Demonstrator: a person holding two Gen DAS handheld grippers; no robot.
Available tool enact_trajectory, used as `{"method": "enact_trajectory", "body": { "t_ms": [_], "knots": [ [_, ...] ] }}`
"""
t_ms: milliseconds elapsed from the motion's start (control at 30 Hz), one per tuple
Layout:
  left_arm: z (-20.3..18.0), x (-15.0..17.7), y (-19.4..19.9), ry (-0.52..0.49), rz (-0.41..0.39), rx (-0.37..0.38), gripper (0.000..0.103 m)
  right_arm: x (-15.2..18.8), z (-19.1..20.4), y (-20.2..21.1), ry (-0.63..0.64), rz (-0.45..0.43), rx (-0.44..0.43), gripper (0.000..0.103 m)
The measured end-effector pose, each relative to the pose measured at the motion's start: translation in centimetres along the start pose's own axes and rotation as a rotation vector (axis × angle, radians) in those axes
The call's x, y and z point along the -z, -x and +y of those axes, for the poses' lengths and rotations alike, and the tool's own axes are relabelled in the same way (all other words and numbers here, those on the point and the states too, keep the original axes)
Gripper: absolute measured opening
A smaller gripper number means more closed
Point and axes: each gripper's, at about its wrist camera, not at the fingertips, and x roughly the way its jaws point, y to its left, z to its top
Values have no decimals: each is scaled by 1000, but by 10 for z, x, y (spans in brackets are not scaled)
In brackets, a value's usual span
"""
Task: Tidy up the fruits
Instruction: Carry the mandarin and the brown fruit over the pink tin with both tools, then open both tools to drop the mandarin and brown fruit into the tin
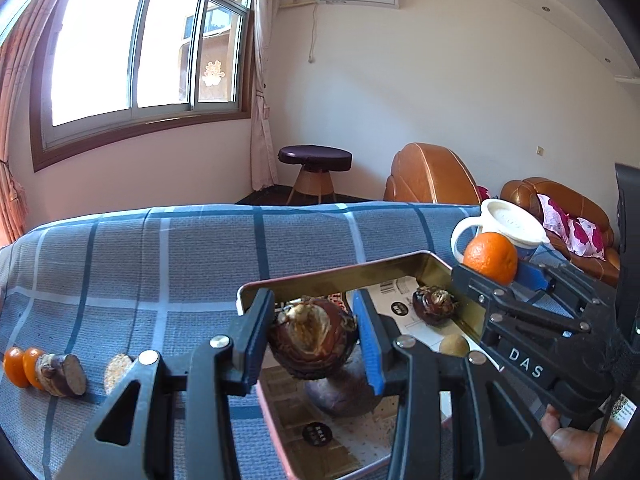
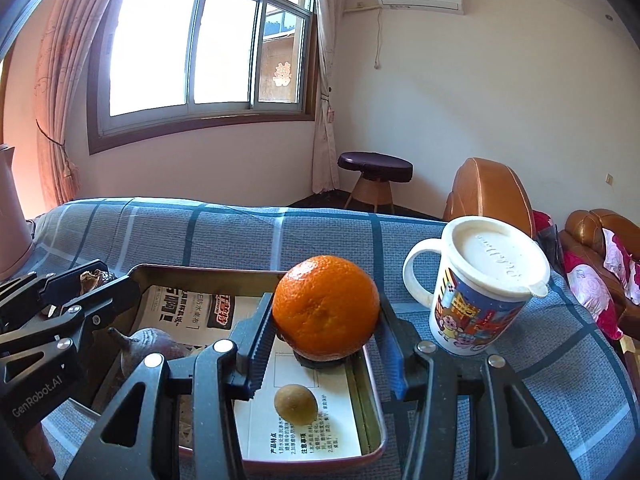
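Two fruits hang over the tin tray [image 2: 372, 408] at once: my left gripper [image 1: 316, 344] is clamped on a dark brown water chestnut [image 1: 312, 340], and my right gripper [image 2: 326, 312] is clamped on an orange [image 2: 326, 306]. Both sit above the paper-lined tray, where another chestnut [image 1: 434, 306], a purple fruit [image 1: 340, 396] and a small tan fruit [image 2: 296, 404] already lie. My worry is the orange: the pads grip only its lower sides, so a tilt could roll it out toward the lidded mug [image 2: 480, 292] close by. My two tools also ride near each other; crossing paths could knock the chestnut loose onto the checked cloth [image 1: 160, 260].
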Motion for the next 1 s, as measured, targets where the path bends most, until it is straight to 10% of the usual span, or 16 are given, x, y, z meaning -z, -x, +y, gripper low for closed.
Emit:
{"method": "enact_trajectory", "body": {
  "t_ms": [1000],
  "knots": [
    [-11, -7, -41, -9, 148, -13, 43, 3, -1, -36, 0, 162, -176, 52]
  ]
}}
